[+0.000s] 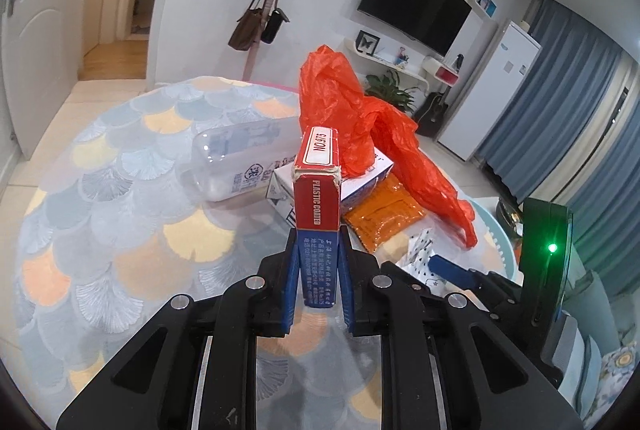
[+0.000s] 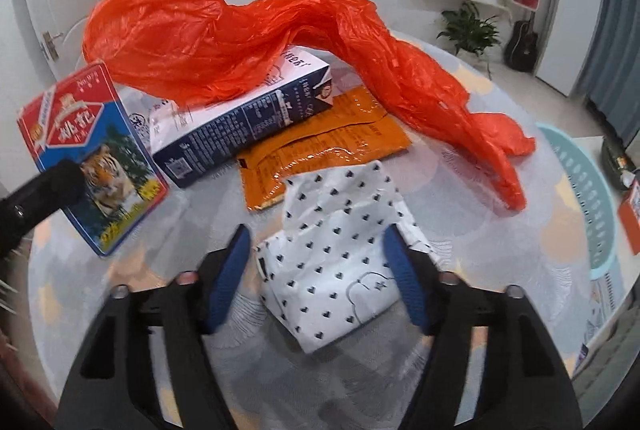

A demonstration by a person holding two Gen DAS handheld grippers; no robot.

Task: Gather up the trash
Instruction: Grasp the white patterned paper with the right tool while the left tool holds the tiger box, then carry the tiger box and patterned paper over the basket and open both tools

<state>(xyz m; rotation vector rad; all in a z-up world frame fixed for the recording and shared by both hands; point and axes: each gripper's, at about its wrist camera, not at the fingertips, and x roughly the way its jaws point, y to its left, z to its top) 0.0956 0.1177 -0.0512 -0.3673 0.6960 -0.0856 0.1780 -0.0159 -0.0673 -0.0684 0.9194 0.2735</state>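
Here the left claw clamps the card box; the right claw straddles the tissue pack, apart.

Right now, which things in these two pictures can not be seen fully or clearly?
- Clear plastic bottle, left wrist view: partly behind the card box.
- Milk carton, right wrist view: top under the orange bag.
- Orange packet: partly under the dotted paper pack.

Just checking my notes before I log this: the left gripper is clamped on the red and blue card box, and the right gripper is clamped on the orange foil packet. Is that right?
Not quite. The left gripper does clamp the card box, but the right gripper straddles the white heart-print packet, jaws apart; the orange foil packet lies beyond it. The right wrist view shows this.
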